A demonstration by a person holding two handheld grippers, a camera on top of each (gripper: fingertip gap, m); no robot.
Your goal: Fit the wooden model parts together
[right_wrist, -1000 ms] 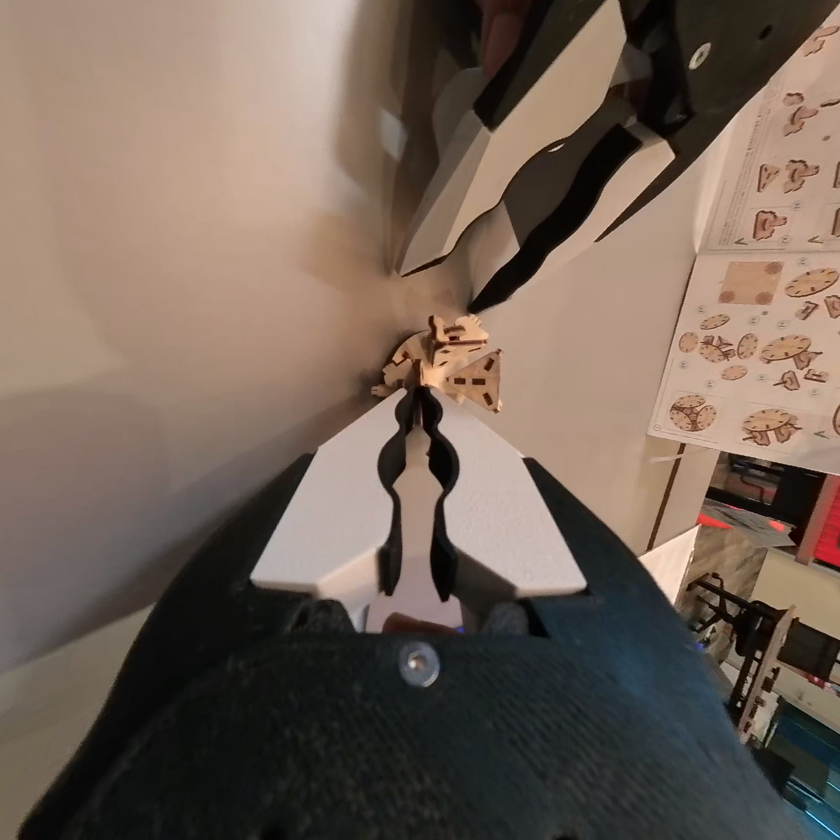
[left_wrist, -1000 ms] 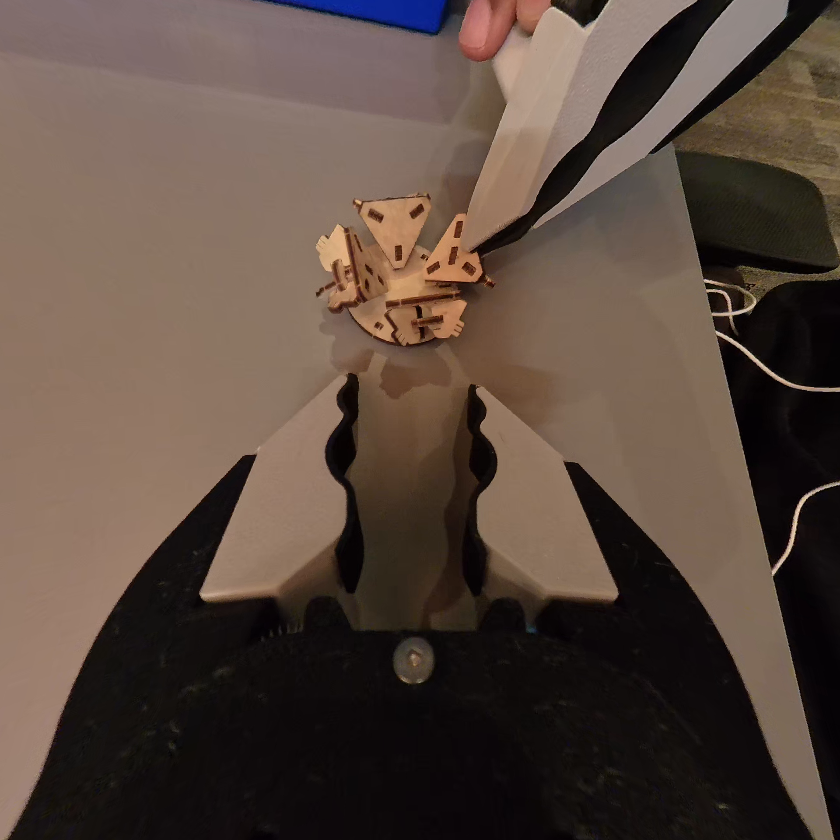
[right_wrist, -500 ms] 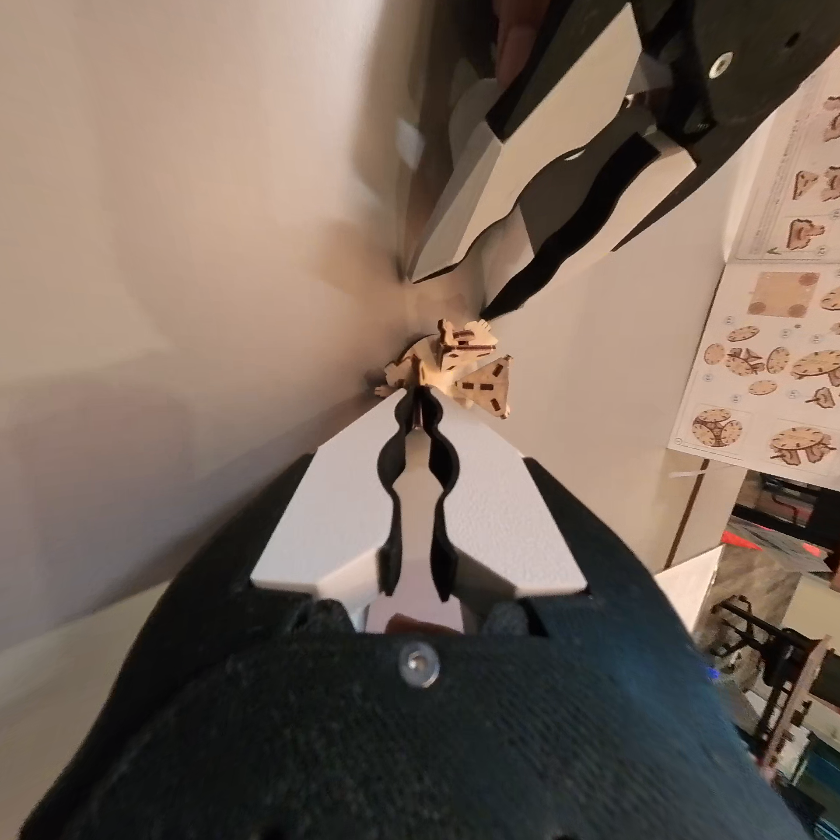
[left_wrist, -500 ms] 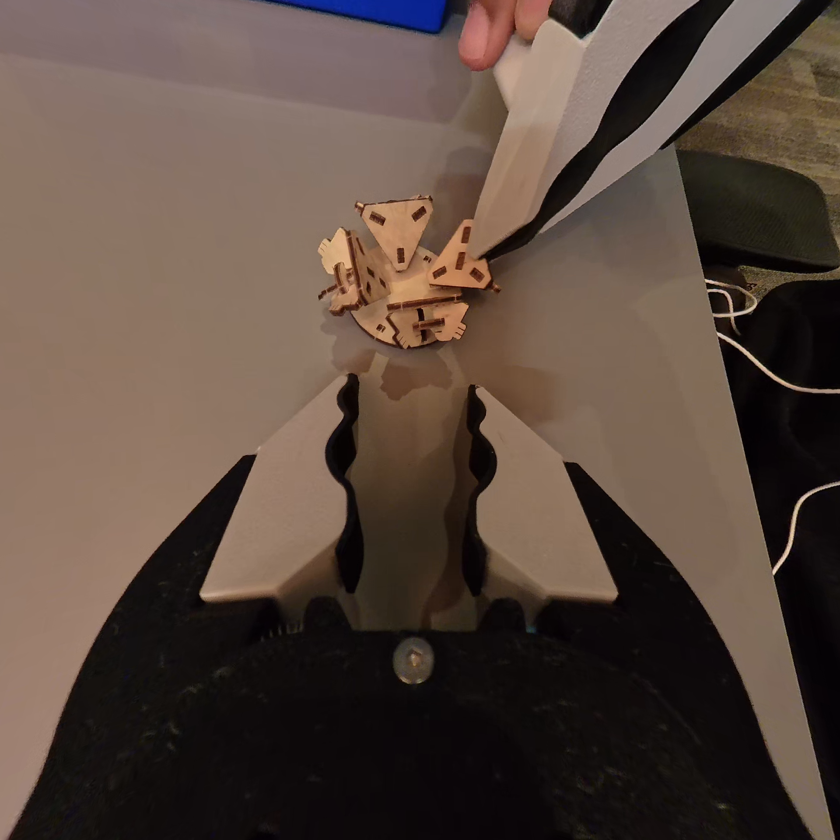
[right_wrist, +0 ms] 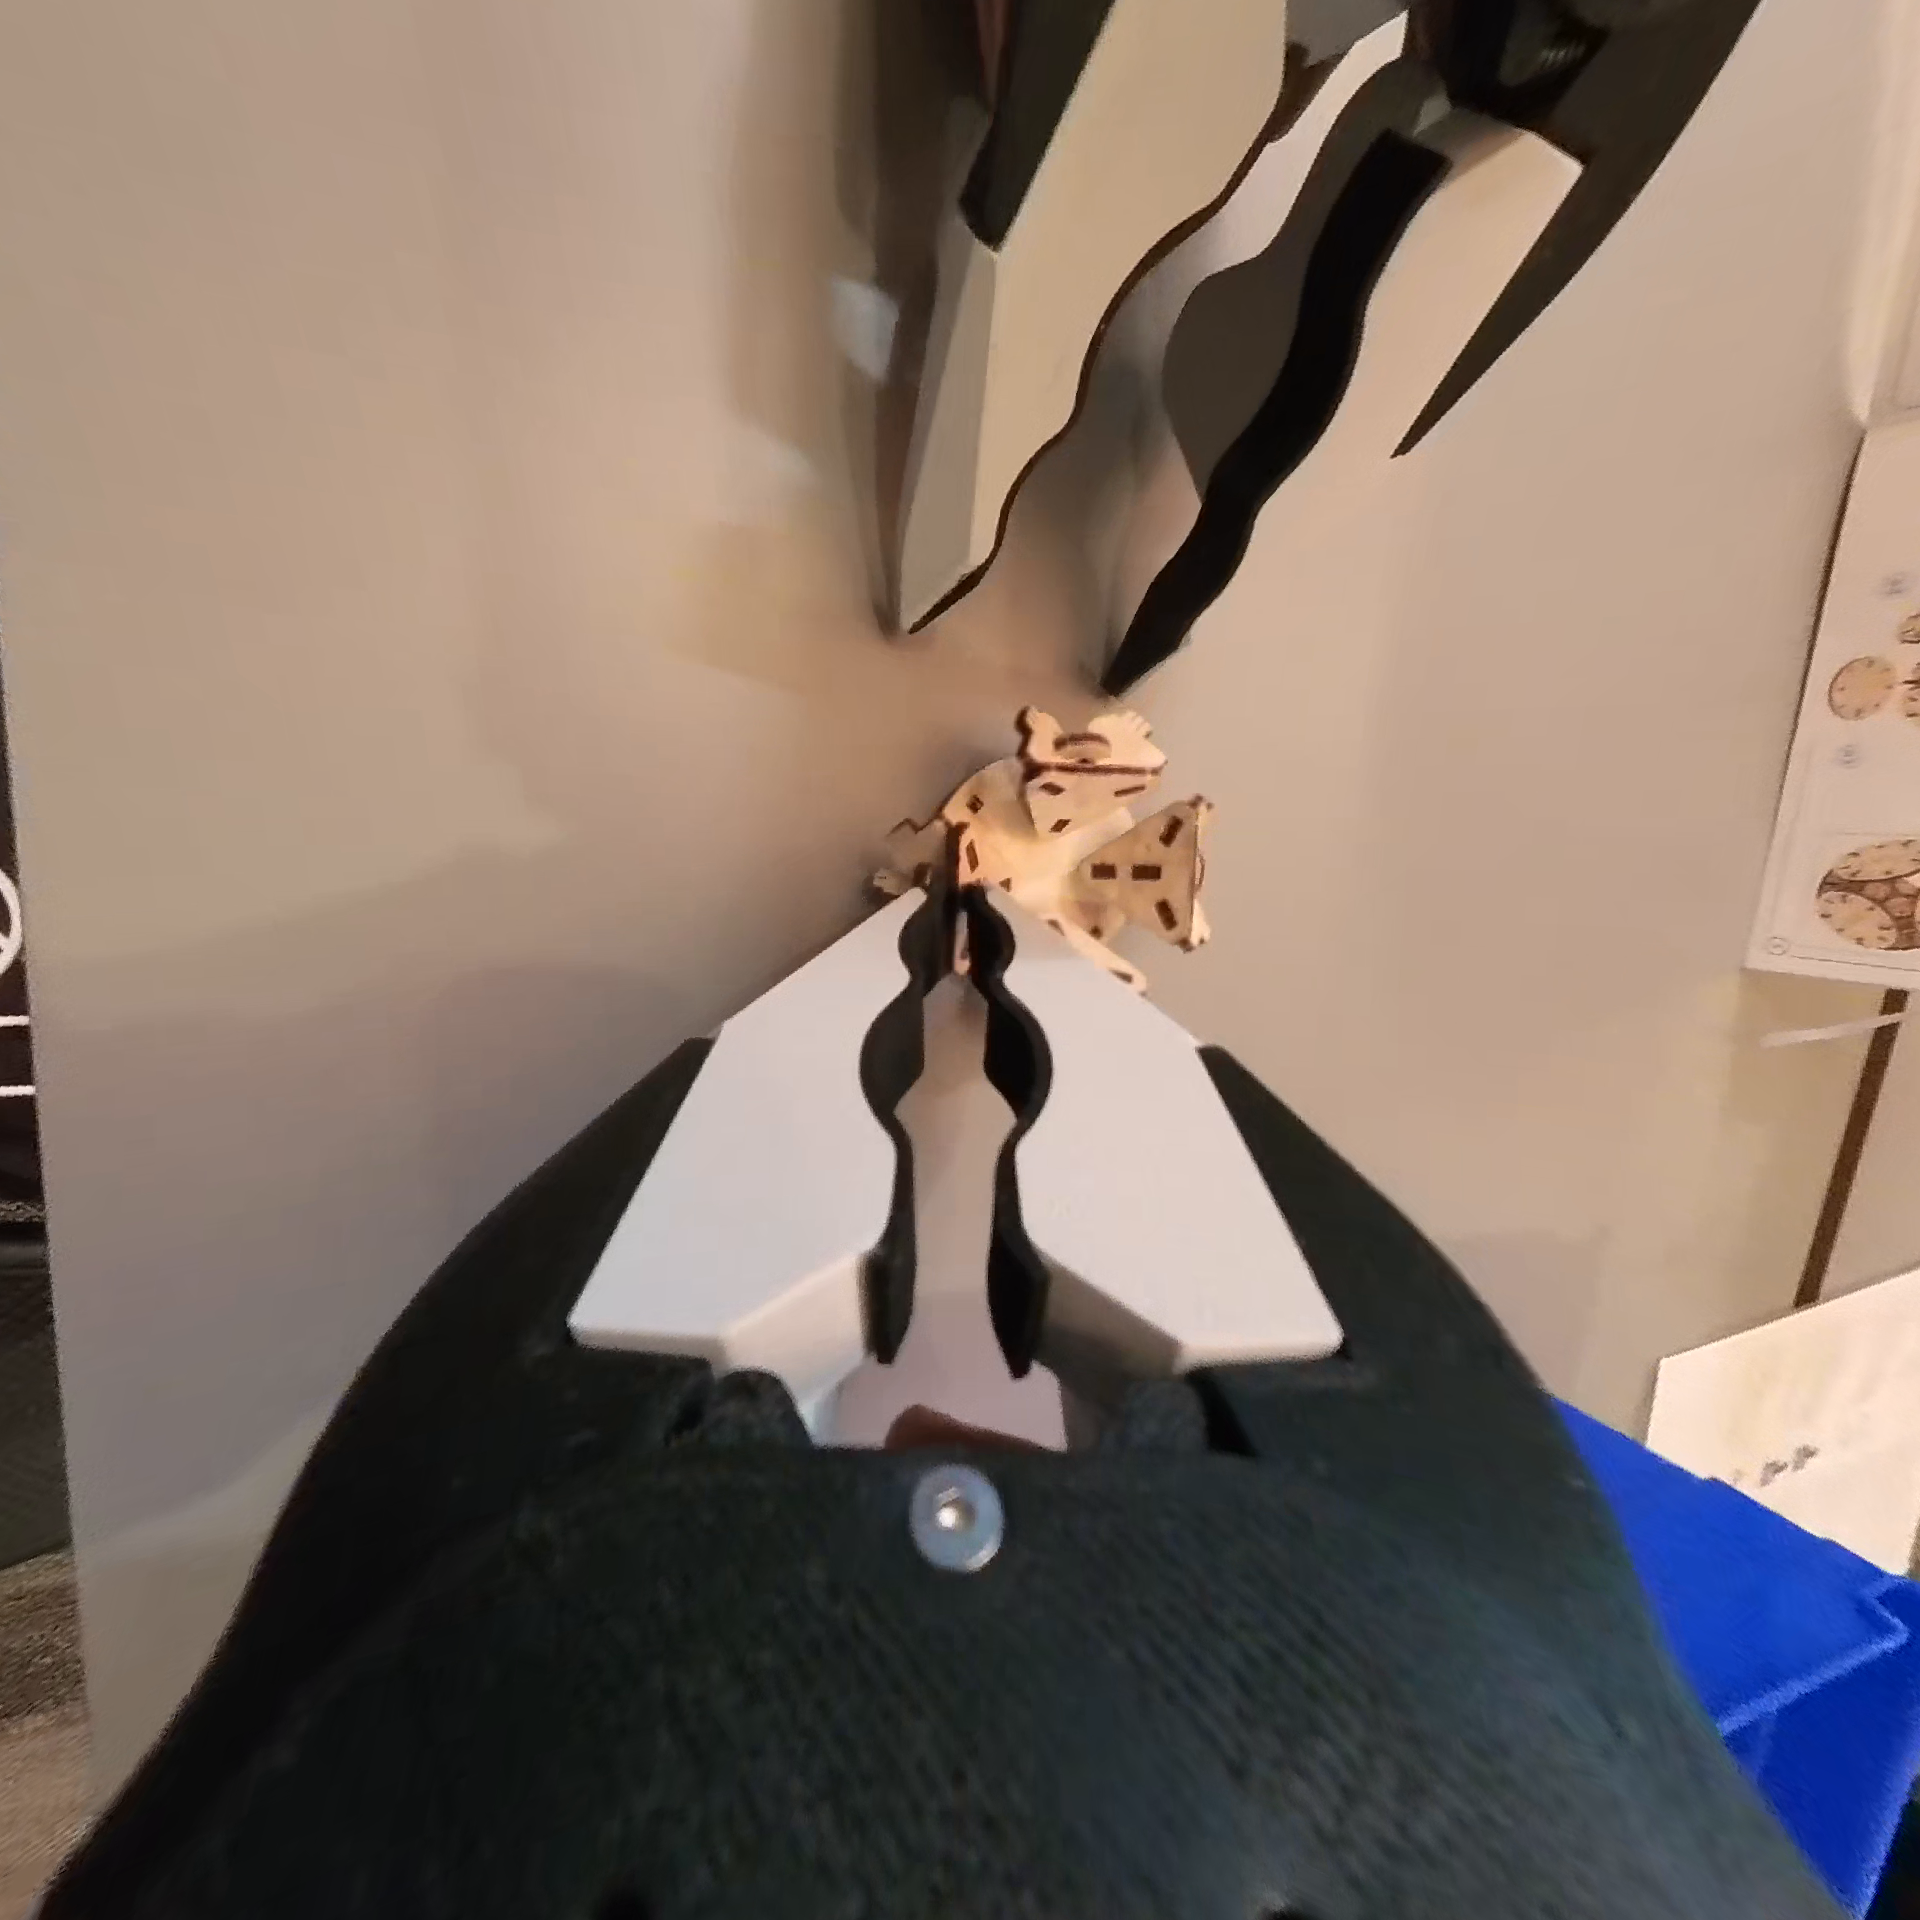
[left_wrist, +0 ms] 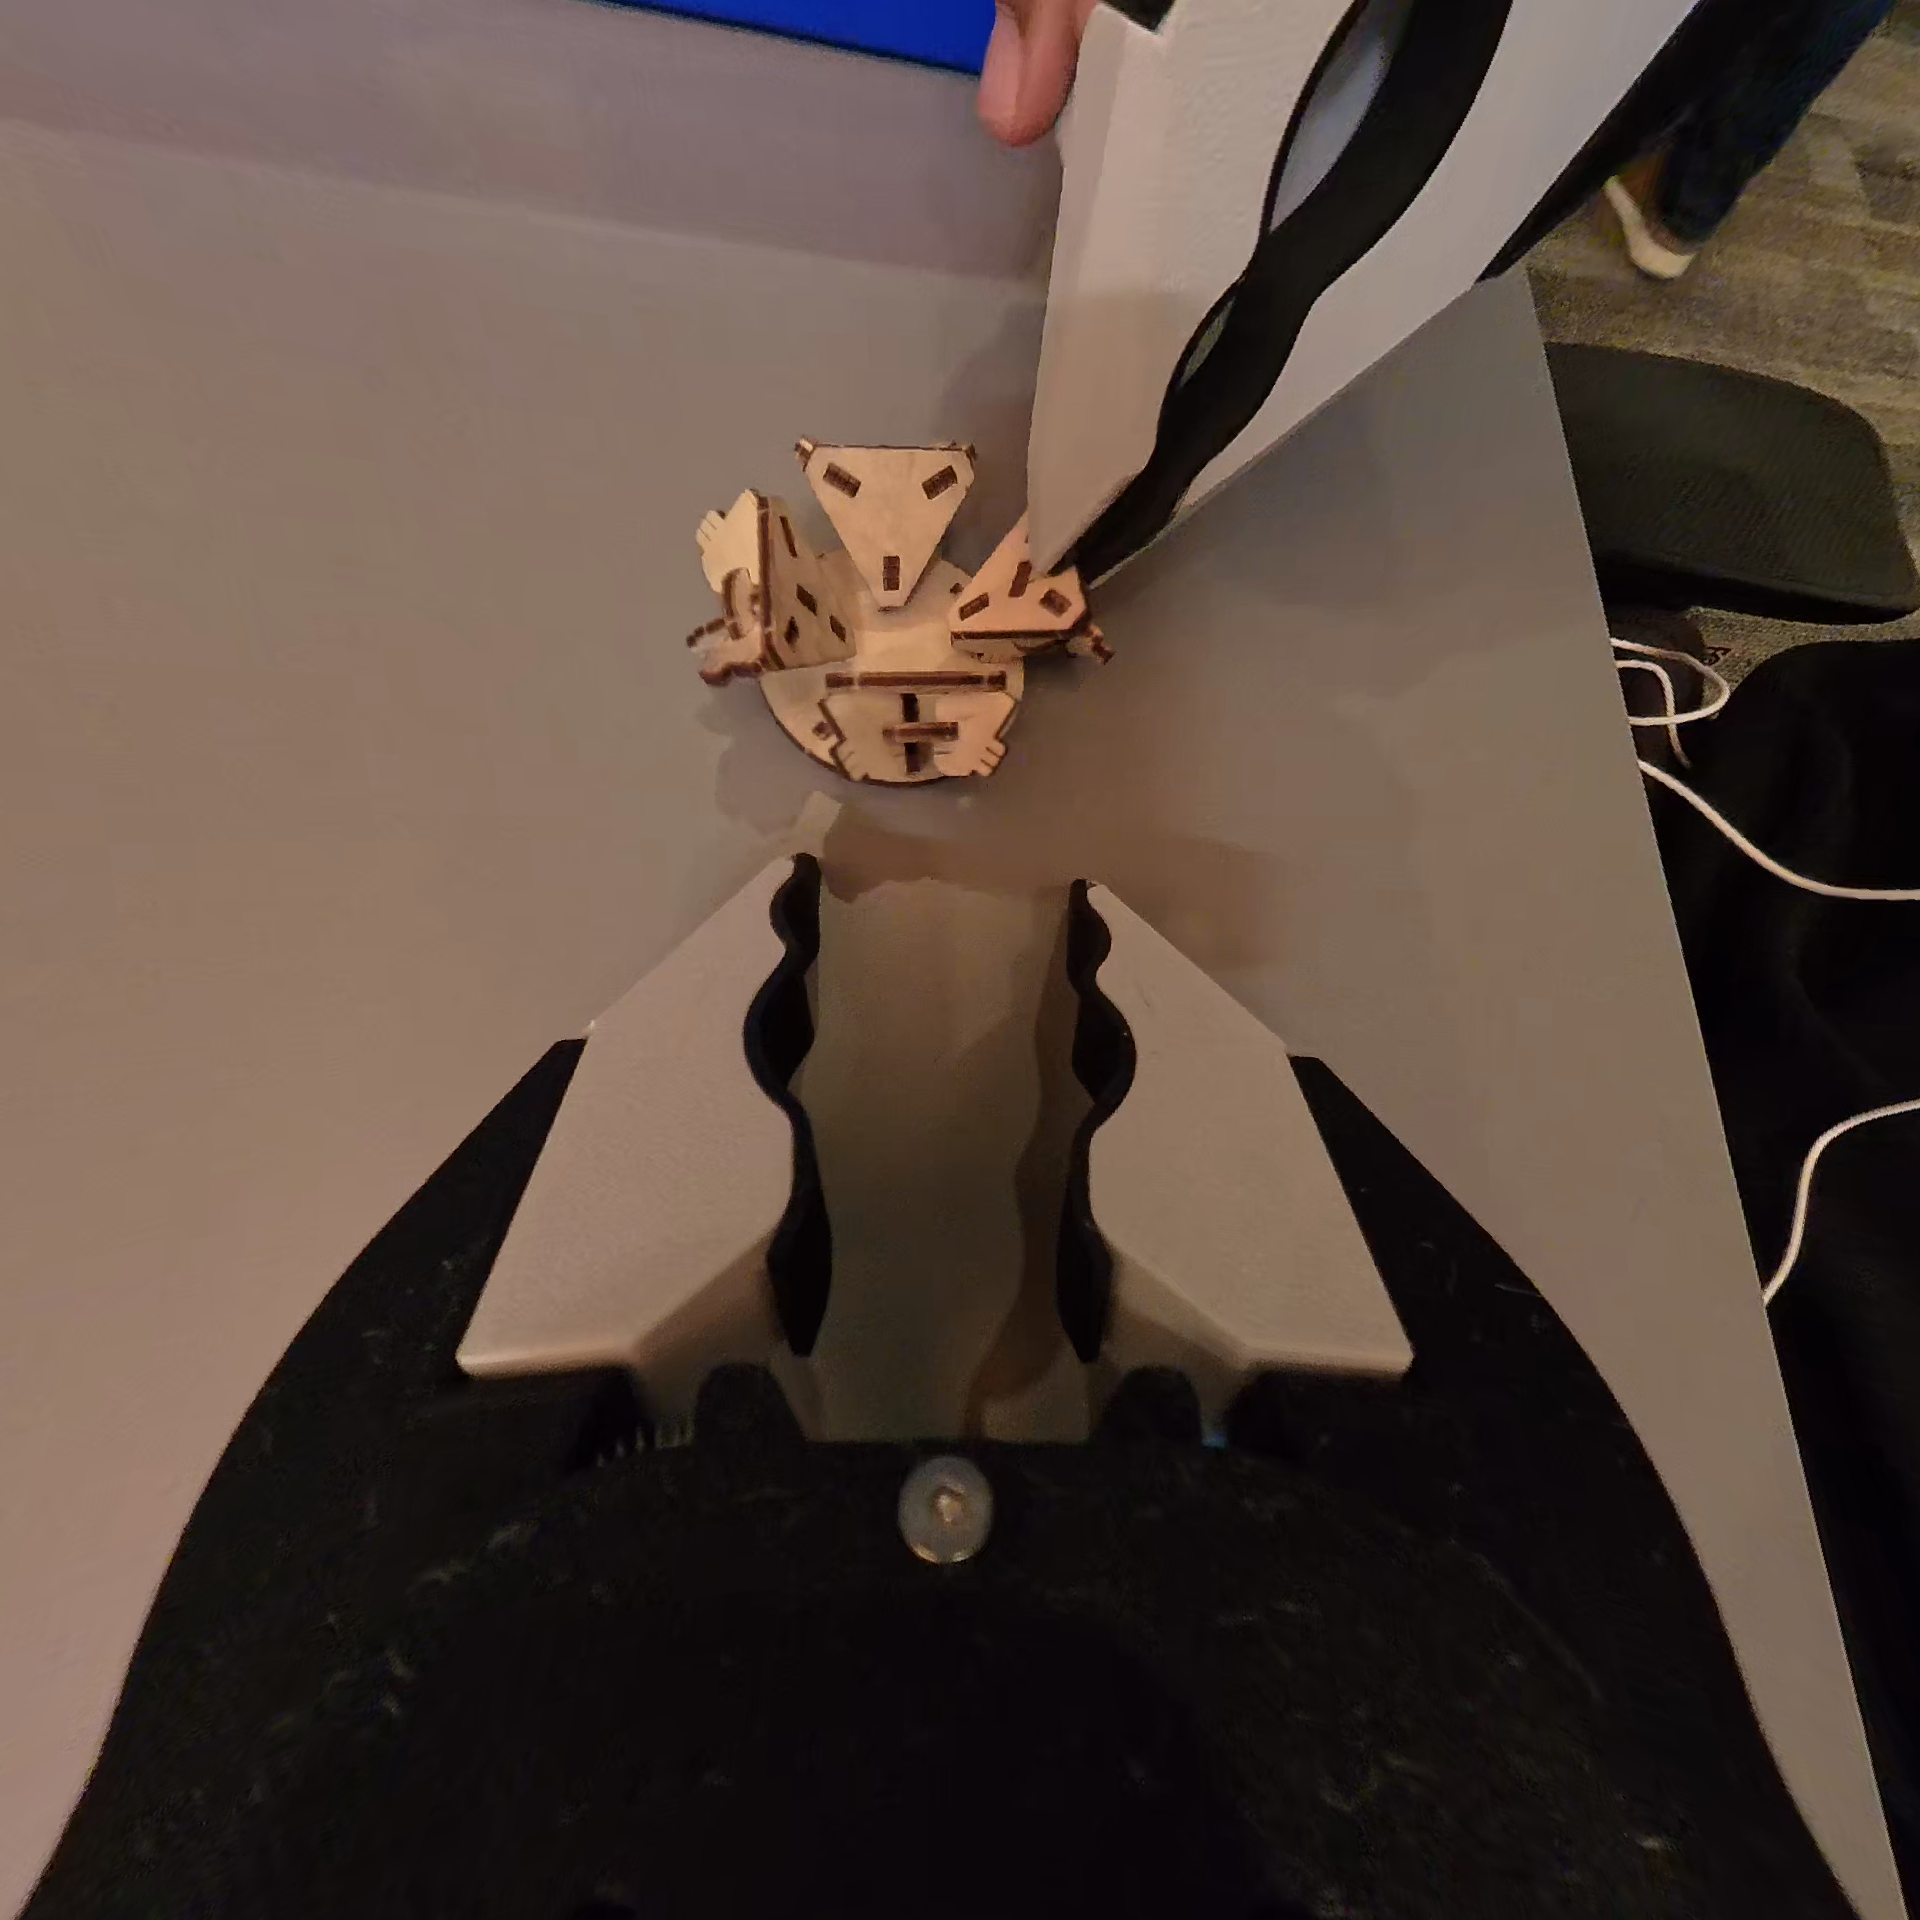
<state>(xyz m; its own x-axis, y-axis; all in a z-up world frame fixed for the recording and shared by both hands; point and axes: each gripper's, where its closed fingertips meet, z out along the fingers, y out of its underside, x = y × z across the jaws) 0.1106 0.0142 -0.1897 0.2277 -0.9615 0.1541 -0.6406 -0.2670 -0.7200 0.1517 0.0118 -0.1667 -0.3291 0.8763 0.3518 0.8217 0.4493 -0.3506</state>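
A laser-cut plywood puzzle model [left_wrist: 883, 623] of slotted triangular plates on a round disc sits on the smooth grey worktop [left_wrist: 364, 520], at twelve o'clock from the released left tool [left_wrist: 940, 888], while the right tool [right_wrist: 958, 902] stands clenched on one thin plate.

Open left gripper [left_wrist: 940, 894] facing a small wooden model [left_wrist: 883, 623] on a grey table [left_wrist: 364, 468].
Fingers spread apart with only bare table between them, tips near the model's round base but not touching. From the upper right, right gripper [left_wrist: 1075, 561] reaching down, tips closed on a triangular piece on the model's right side. Fingertip of a hand [left_wrist: 1023, 73] at the top edge beside a blue object [left_wrist: 821, 26]. White cables [left_wrist: 1766, 862] and black chair [left_wrist: 1725, 478] off the table's right edge.
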